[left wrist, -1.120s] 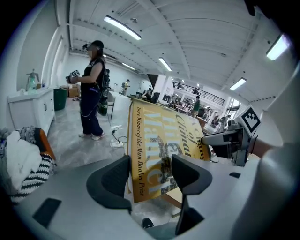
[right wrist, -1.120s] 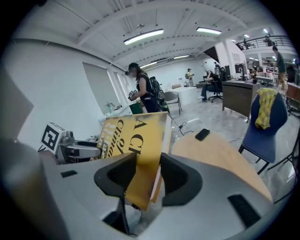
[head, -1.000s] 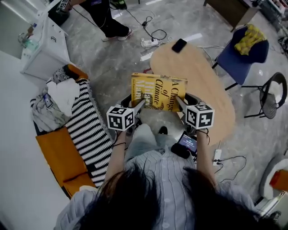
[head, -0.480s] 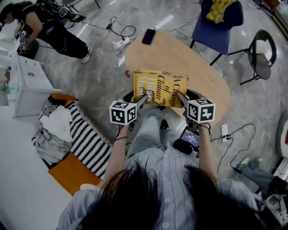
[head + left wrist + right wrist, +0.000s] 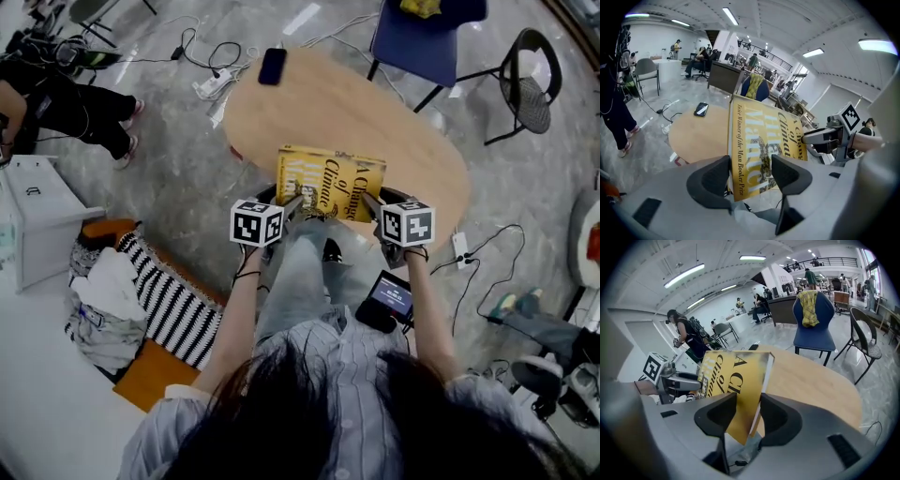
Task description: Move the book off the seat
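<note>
A yellow book (image 5: 330, 183) hangs between my two grippers, tilted, over the near edge of the oval wooden table (image 5: 394, 122). My left gripper (image 5: 298, 202) is shut on its near left corner by the spine. The right gripper (image 5: 367, 202) is shut on its near right corner. In the left gripper view the book (image 5: 761, 150) stands up between the pads of the left gripper (image 5: 750, 174), its cover facing the camera. In the right gripper view the book (image 5: 736, 385) runs edge-on through the right gripper (image 5: 749, 416). A dark round seat (image 5: 405, 199) shows just below the book.
A black phone (image 5: 272, 66) lies at the table's far end. A blue chair (image 5: 427, 37) and a black chair (image 5: 530, 80) stand beyond it. A striped cloth (image 5: 173, 300) and a white cabinet (image 5: 37, 216) are at left, with cables on the floor. A small screen device (image 5: 386, 300) rests by my right arm.
Both grippers have carried the book forward and down, still gripped at its near corners. The head view has swung, so the table now sits nearer the middle.
</note>
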The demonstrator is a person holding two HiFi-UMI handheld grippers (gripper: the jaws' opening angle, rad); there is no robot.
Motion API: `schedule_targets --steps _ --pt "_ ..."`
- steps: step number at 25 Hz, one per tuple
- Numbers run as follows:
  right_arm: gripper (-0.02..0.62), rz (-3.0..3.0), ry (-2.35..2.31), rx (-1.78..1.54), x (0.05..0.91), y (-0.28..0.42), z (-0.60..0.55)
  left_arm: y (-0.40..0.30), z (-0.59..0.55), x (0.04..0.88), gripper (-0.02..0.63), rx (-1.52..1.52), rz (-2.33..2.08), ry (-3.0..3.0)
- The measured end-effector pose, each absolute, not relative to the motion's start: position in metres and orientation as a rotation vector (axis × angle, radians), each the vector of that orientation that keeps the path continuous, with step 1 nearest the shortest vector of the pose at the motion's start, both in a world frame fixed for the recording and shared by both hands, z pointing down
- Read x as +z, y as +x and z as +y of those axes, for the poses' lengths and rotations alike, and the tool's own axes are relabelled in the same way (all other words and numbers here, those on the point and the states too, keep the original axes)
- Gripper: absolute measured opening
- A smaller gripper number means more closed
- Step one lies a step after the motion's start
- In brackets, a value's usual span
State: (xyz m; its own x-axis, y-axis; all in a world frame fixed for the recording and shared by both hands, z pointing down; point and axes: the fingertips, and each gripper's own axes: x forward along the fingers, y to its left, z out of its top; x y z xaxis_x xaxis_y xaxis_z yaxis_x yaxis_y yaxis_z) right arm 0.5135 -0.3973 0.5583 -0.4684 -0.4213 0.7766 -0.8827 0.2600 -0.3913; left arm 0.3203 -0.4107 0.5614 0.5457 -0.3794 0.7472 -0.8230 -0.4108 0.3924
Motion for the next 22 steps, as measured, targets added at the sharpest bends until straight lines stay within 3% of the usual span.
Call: schedule_targets --steps 22 --pt "0.164 -1.666 1.209 1.496 0.768 0.524 -0.449 0.331 -0.476 0.78 0.282 0.849 -0.754 1.73"
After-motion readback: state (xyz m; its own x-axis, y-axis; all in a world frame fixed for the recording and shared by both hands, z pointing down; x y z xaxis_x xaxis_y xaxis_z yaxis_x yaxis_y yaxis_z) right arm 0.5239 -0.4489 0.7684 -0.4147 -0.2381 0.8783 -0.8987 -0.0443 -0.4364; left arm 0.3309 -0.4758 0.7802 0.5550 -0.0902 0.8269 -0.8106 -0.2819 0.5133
